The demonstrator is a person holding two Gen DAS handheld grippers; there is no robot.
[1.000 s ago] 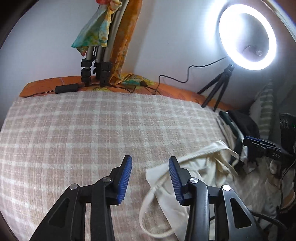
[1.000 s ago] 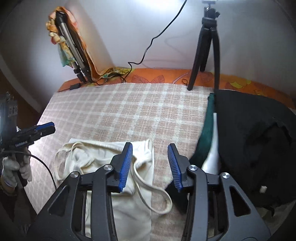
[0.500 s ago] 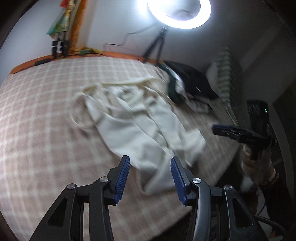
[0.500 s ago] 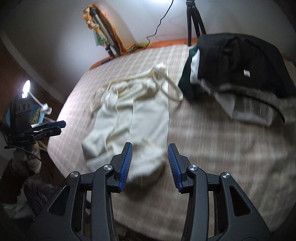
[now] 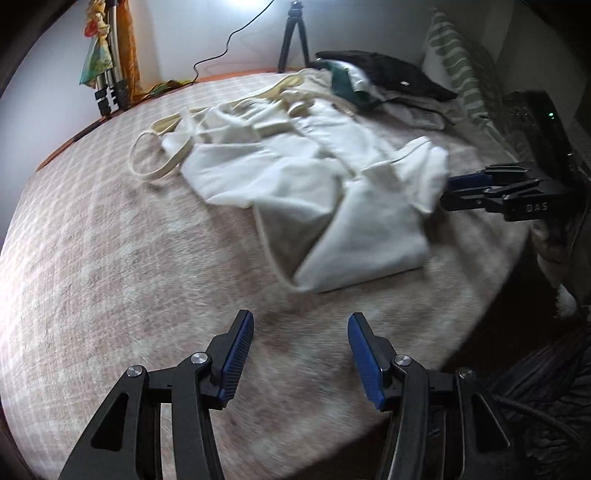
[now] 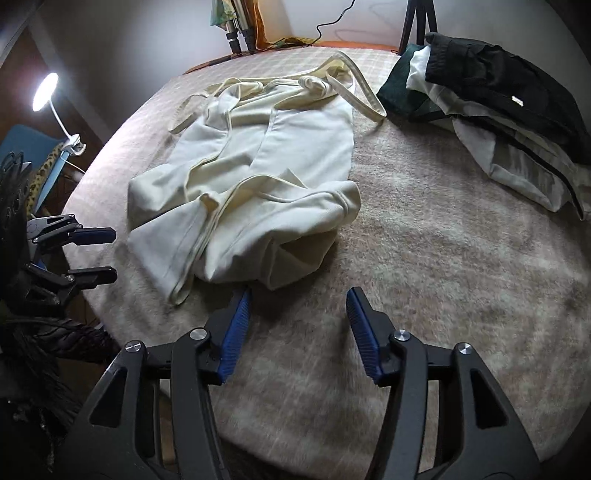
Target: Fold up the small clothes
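Your left tongs [image 5: 301, 350] are spread wide and hold nothing; they hover over bare checked blanket [image 5: 110, 258], with the cream garment [image 5: 332, 192] lying ahead of the tips and a little to their right. Your right tongs [image 6: 298, 328] are also released and empty, and the garment's crumpled near edge [image 6: 258, 273] sits just in front of their left finger [image 6: 236, 325], close to touching; the view does not settle whether it does.

The garment [image 6: 273, 162] lies rumpled on the blanket, its long axis running away from your right tongs: the wide bunched hem end points back at you, and the strap end [image 6: 343, 74] points to the far side of the bed, toward the tripod legs [image 6: 417, 22]. From the left tongs the same axis runs diagonally, hem near and right, loose straps [image 5: 162, 155] far and left.

A pile of dark and pale clothes [image 6: 491, 107] rests well to the right of the garment, beyond your right tongs' right finger.
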